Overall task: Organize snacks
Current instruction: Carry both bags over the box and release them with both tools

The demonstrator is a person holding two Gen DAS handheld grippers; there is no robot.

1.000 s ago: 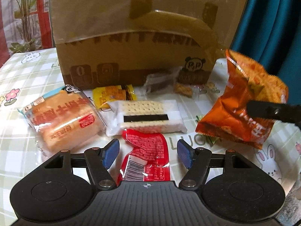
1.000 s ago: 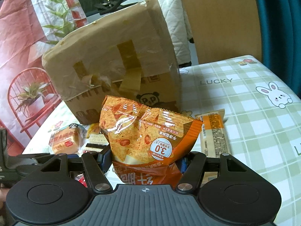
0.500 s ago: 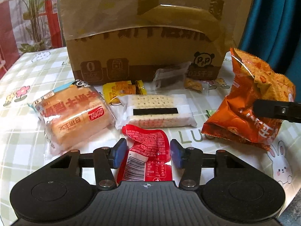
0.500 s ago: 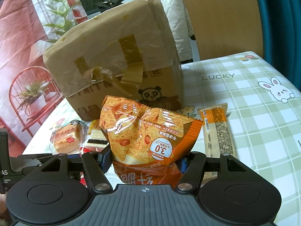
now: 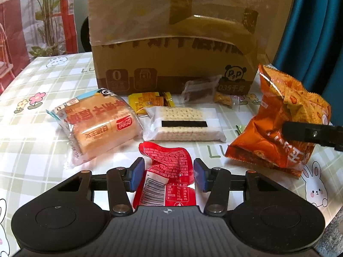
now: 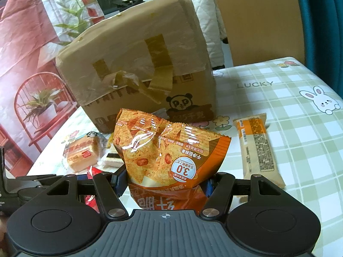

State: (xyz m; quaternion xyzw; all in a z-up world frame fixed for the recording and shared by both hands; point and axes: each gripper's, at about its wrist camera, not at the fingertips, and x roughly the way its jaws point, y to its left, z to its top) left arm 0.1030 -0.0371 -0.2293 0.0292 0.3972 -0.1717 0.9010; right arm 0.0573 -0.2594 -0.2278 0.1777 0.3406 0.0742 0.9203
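Checked tablecloth [image 5: 32,132], taped cardboard box [image 5: 171,49] behind. Our right gripper [image 6: 165,182] pinches the orange chip bag [image 6: 163,150]; our left gripper [image 5: 166,174], spread, straddles a red packet [image 5: 167,171].

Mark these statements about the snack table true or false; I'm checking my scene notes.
1. The right gripper holds the orange crinkly chip bag. True.
2. The left gripper is clamped on the bread loaf packet. False: its jaws sit either side of the red foil sachet, with a gap still showing on the right.
3. The brown cardboard box stands behind the snacks. True.
4. The clear-wrapped cracker sandwich lies inside the box. False: it lies on the checked tablecloth.
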